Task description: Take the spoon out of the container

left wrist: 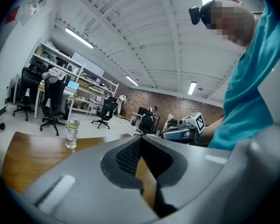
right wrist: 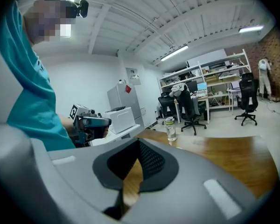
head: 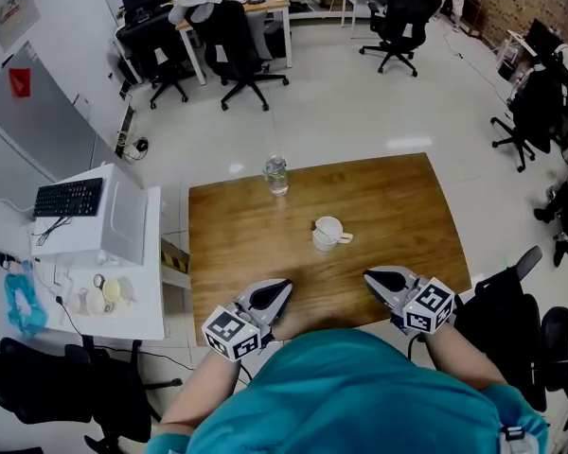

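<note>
Beyond the closed, empty jaws of left gripper (head: pixel 282 288) and right gripper (head: pixel 369 276), the container (head: pixel 328 232) was judged best steadied first

**Bright, even office light; heavy fisheye on both gripper views**

Light pours down from strip lights (left wrist: pixel 79 38) on the ceiling, white and even, with no dim corner anywhere. On the head view, two pale glare patches sit on the floor (head: pixel 407 144) beyond the far edge of the table (head: pixel 388 206), and the wood carries a soft sheen. One soft shadow lies at the table's near edge, under the person (head: pixel 360 395). Focus is sharp here, with lines bowing slightly at the rim.

Over to the gripper views: strong barrel distortion, black vignette in every corner, beams curving. The left gripper (left wrist: pixel 141 143) and right gripper (right wrist: pixel 139 146) fill the near foreground, soft and smeared. The far room reads fairly crisp. One tube at the top right of the left gripper view blows out to pure white.
</note>
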`<state>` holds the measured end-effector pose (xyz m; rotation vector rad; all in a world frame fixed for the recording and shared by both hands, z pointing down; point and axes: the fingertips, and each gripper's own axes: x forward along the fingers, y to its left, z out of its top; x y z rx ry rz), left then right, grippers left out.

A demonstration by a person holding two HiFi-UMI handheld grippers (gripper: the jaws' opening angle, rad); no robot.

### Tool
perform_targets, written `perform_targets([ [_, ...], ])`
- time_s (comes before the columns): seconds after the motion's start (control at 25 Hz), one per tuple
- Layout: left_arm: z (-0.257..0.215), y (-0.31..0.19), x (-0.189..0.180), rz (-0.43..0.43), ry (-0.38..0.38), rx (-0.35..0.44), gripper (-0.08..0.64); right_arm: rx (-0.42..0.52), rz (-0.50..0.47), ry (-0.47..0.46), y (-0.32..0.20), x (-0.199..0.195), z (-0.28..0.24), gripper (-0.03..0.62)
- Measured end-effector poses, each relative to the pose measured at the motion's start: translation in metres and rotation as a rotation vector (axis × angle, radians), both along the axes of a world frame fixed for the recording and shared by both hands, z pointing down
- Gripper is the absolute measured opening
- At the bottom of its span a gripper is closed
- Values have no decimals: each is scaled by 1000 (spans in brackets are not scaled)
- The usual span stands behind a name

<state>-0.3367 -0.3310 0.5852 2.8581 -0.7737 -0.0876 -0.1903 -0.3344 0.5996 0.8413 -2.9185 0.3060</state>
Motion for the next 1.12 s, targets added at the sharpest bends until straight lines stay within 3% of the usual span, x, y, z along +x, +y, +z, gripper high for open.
perform_targets([
  [0.12, 11, -43, 44, -50, -45, -63, 0, 0, -55, -15, -30, 44, 1, 2],
  [0.32, 65, -128, 106, -210, -125, -258, 66, -18, -162, -39, -87, 117, 12, 2],
  [0.48, 131, -183, 121, -286, -213, -458, 168, -25, -220, -27, -121, 137, 32, 2],
  [0.68, 199, -235, 131, -272, -298, -653, 225, -54, -210, -21, -152, 138, 51, 2],
  [0.84, 226, -266, 125, -245, -292, -729, 227, -70, -177, -2, -169, 121, 61, 2],
  [1.12, 241, -303, 117, -212, -343, -753, 185, -120, -149, 23, -192, 95, 80, 2],
])
